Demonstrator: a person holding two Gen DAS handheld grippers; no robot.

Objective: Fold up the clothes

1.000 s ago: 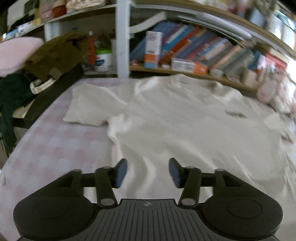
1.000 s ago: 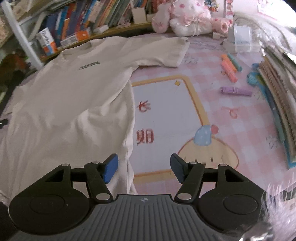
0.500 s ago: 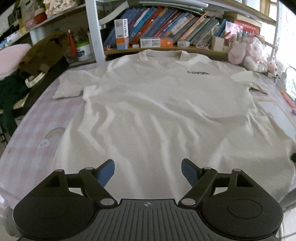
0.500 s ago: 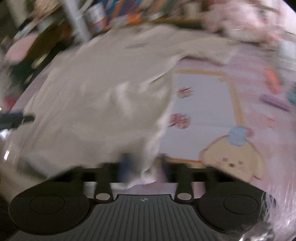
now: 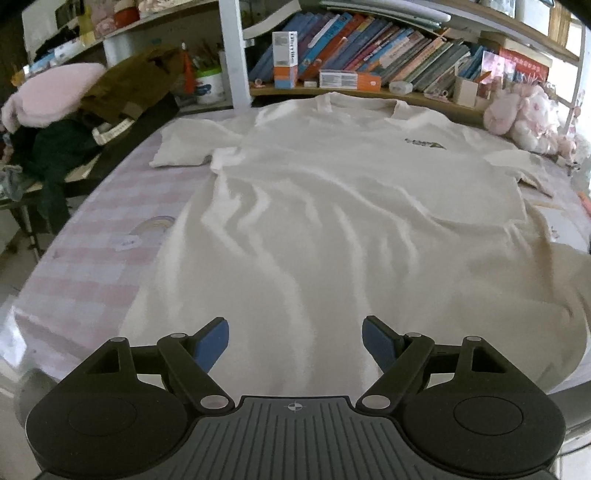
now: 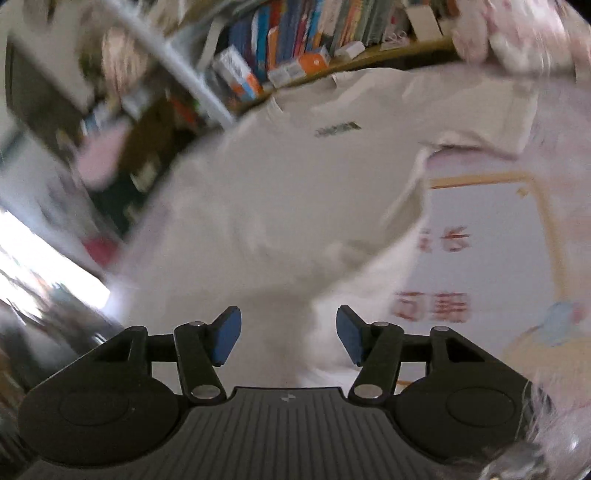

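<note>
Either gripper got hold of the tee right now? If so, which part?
Nothing held. Left gripper stands open over the T-shirt hem, jaws clear of the cloth. Right gripper jaws are opening; shirt lies beyond them, not pinched.

Blurred view here: the right gripper is opening its jaws above the cream T-shirt, with cloth lying between the blue pads but not pinched. Books are lining the shelf behind.
</note>
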